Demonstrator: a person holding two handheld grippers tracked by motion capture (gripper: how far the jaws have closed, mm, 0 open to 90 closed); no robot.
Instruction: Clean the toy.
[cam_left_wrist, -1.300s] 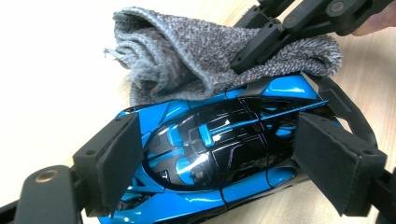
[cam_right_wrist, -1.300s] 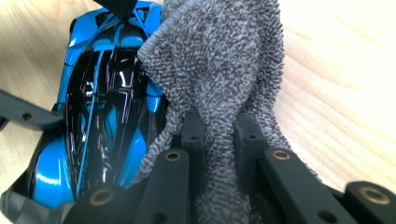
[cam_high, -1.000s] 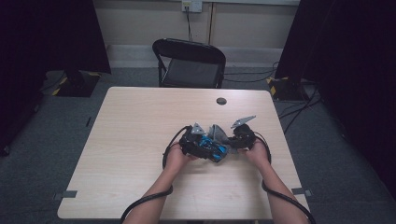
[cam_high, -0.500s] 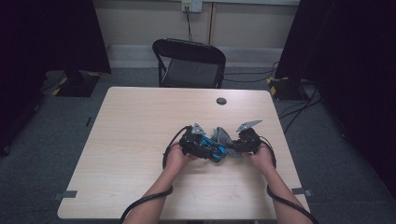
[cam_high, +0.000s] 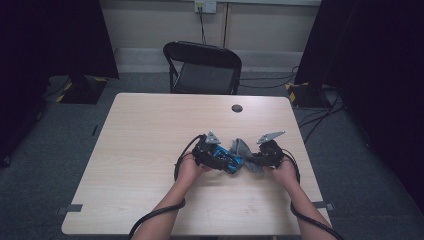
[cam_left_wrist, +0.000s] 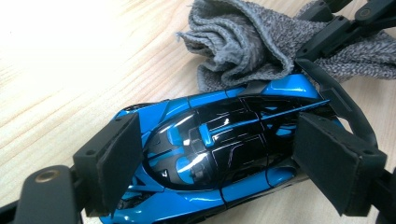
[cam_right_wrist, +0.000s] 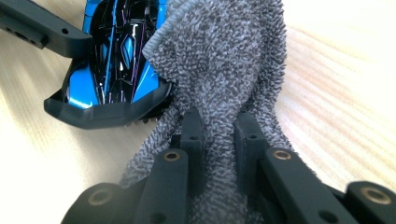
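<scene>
A glossy blue and black toy car lies lengthwise between the pads of my left gripper, which is shut on its two ends. From above, the car sits at the table's near middle with the left gripper around it. My right gripper is shut on a bunched grey knitted cloth. The cloth drapes against one end of the car. In the high view the cloth rises between the two grippers, and the right gripper is just right of the car.
The pale wooden table has a small dark round cap near its far edge. A black folding chair stands behind the table. Cables trail from both grippers toward the near edge.
My right hand has shifted a little to the right with the cloth. The left hand and the car have stayed put.
</scene>
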